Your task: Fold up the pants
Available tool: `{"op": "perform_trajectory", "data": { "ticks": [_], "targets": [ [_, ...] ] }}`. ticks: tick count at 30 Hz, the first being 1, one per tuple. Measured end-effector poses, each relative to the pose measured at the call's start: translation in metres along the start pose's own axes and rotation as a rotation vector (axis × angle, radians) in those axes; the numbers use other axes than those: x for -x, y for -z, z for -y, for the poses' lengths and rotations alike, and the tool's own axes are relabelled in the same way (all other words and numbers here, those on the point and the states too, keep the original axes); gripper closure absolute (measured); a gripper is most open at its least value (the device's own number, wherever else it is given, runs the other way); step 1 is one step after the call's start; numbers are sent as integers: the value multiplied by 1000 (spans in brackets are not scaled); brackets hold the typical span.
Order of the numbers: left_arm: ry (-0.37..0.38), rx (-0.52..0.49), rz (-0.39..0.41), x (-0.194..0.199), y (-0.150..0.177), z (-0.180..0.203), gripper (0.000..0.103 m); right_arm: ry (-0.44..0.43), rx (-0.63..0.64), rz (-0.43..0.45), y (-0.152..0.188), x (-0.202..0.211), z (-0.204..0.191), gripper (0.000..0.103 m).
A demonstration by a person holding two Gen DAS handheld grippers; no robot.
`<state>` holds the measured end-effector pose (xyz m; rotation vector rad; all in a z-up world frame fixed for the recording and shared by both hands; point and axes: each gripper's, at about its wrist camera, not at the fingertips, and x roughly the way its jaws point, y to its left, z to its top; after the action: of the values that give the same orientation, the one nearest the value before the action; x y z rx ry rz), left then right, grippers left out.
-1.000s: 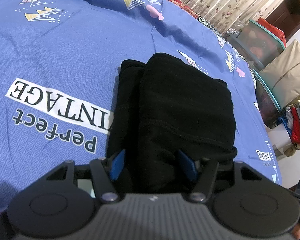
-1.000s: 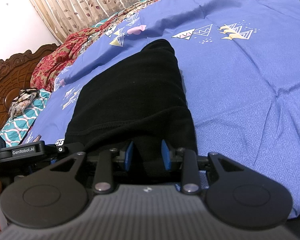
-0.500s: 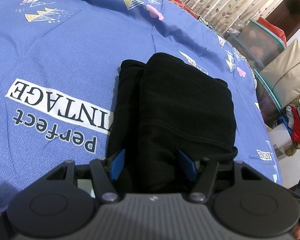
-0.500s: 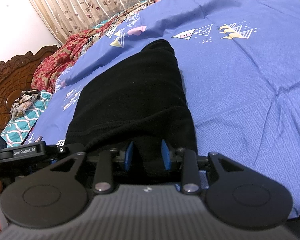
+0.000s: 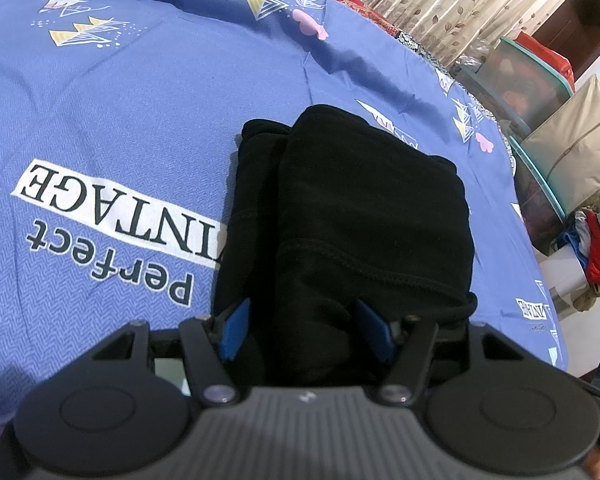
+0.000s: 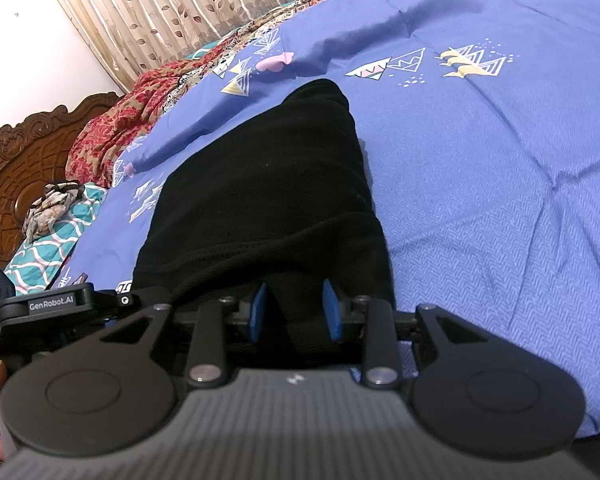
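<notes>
The black pants [image 5: 360, 216] lie folded into a compact stack on the blue bedsheet [image 5: 120, 112]; they also show in the right wrist view [image 6: 268, 200]. My left gripper [image 5: 306, 330] has its blue pads wide apart, with the near edge of the stack bunched between them. My right gripper [image 6: 296, 312] has its blue pads closer together, with a thick fold of the black fabric filling the gap. The fabric hides the fingertips of both grippers.
The sheet carries a "Perfect VINTAGE" print [image 5: 112, 216]. Storage boxes [image 5: 540, 80] and a clothes pile [image 5: 596, 240] stand beyond the bed's right edge. A carved wooden headboard [image 6: 16, 160], a red blanket [image 6: 116, 128] and curtains [image 6: 180, 12] lie at the far side.
</notes>
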<state>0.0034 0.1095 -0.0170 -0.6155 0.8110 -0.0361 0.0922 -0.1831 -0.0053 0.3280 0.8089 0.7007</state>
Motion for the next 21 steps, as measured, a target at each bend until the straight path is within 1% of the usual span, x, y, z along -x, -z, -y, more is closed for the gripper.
{"op": "perform_trajectory", "data": {
  "ticks": [21],
  "targets": [
    [10, 2, 4, 1, 1, -2, 44, 10, 4, -1, 0, 0, -2, 69]
  ]
}}
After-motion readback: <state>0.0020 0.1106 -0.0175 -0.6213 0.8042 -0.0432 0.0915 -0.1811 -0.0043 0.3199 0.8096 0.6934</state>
